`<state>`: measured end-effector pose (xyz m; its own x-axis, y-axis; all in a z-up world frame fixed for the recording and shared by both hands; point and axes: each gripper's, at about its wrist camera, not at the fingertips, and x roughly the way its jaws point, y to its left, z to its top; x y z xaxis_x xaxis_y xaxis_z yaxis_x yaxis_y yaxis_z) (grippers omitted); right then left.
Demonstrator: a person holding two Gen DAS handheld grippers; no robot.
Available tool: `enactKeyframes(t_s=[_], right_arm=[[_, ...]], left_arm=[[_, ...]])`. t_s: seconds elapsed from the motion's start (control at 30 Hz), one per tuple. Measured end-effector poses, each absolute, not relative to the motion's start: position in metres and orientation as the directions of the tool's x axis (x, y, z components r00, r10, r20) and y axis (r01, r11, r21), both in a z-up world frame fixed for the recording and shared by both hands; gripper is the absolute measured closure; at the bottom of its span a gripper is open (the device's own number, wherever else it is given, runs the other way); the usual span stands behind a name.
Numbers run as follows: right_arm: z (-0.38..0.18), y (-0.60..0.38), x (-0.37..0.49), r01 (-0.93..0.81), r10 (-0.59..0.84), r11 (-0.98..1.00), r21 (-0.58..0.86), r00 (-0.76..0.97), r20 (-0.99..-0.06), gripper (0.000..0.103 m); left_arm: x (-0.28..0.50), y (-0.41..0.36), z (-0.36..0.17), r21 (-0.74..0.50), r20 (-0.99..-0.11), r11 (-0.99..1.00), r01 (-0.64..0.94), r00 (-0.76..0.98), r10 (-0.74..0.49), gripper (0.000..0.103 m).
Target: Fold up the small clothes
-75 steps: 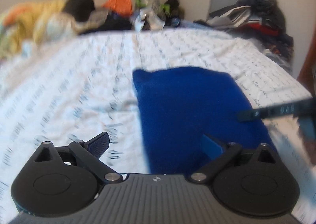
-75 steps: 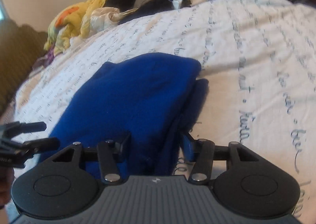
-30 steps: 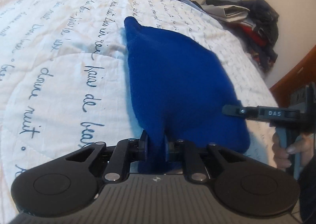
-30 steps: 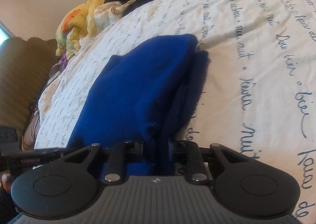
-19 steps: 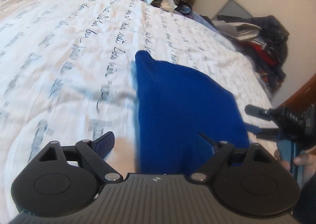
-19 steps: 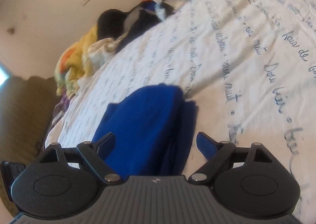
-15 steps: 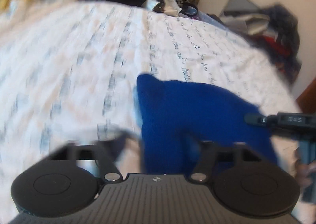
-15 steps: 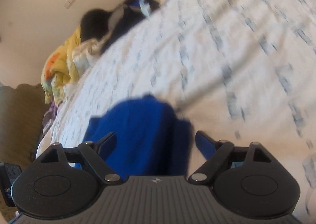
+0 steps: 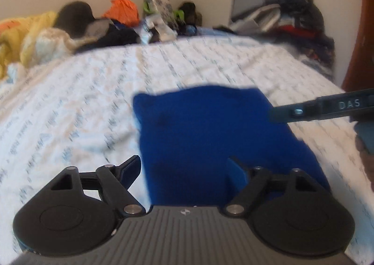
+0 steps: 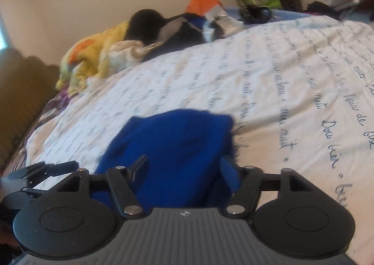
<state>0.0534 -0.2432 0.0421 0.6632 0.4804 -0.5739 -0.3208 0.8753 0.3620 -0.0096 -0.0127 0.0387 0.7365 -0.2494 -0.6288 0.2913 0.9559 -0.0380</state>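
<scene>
A folded blue garment (image 9: 217,136) lies flat on the white bedspread printed with blue script (image 9: 70,101); it also shows in the right wrist view (image 10: 173,143). My left gripper (image 9: 184,169) is open and empty, hovering over the garment's near edge. My right gripper (image 10: 184,169) is open and empty, above the garment's near end. The right gripper's fingers (image 9: 303,110) reach in from the right in the left wrist view. The left gripper's fingers (image 10: 53,169) show at the lower left of the right wrist view.
Piled clothes and bedding lie along the bed's far side: a yellow blanket (image 9: 25,38), black and orange items (image 9: 121,11). A heap of dark clothes (image 9: 296,22) sits at the far right. A brown headboard (image 10: 21,96) stands left.
Both grippers were shut on the garment's near edge a second ago. They have let go, opened and lifted back. The garment now rests on the bed.
</scene>
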Motion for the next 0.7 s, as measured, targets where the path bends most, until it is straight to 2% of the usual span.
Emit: enactKeyframes(t_s=[0.1, 0.17, 0.3, 0.33, 0.43, 0.53, 0.57, 0.63, 0.7], right_arm=[[0.021, -0.211, 0.054, -0.371, 0.436, 0.896, 0.244, 0.626, -0.647, 0.037], [0.004, -0.204, 0.051, -0.424, 0.411, 0.896, 0.133, 0.676, -0.612, 0.037], [0.026, -0.210, 0.052, -0.364, 0.376, 0.917, 0.164, 0.647, -0.664, 0.038], [0.034, -0.210, 0.047, -0.346, 0.357, 0.926, 0.152, 0.669, -0.652, 0.036], [0.048, -0.202, 0.026, -0.417, 0.454, 0.885, 0.206, 0.676, -0.580, 0.035], [0.015, -0.192, 0.039, -0.455, 0.481, 0.862, 0.224, 0.593, -0.646, 0.034], [0.011, -0.198, 0.039, -0.474, 0.505, 0.850, 0.229, 0.614, -0.607, 0.035], [0.019, -0.204, 0.045, -0.418, 0.518, 0.852, 0.315, 0.589, -0.620, 0.035], [0.033, -0.199, 0.042, -0.378, 0.486, 0.872, 0.312, 0.591, -0.644, 0.034]], left_arm=[[-0.009, -0.027, 0.016, 0.020, -0.644, 0.957, 0.291, 0.736, -0.210, 0.021], [-0.009, -0.025, 0.013, 0.026, -0.635, 0.956, 0.292, 0.744, -0.210, 0.019], [-0.007, -0.017, 0.017, 0.009, -0.664, 0.960, 0.281, 0.720, -0.204, 0.020], [-0.007, -0.015, 0.016, 0.003, -0.664, 0.961, 0.277, 0.719, -0.206, 0.020], [-0.008, -0.013, 0.013, -0.017, -0.664, 0.966, 0.259, 0.719, -0.204, 0.017], [-0.008, -0.014, 0.012, -0.025, -0.668, 0.966, 0.258, 0.714, -0.208, 0.016], [-0.008, -0.013, 0.012, -0.029, -0.671, 0.965, 0.259, 0.711, -0.211, 0.016], [-0.008, -0.012, 0.013, -0.036, -0.677, 0.966, 0.255, 0.705, -0.212, 0.016], [-0.008, -0.011, 0.012, -0.045, -0.676, 0.967, 0.250, 0.705, -0.214, 0.016]])
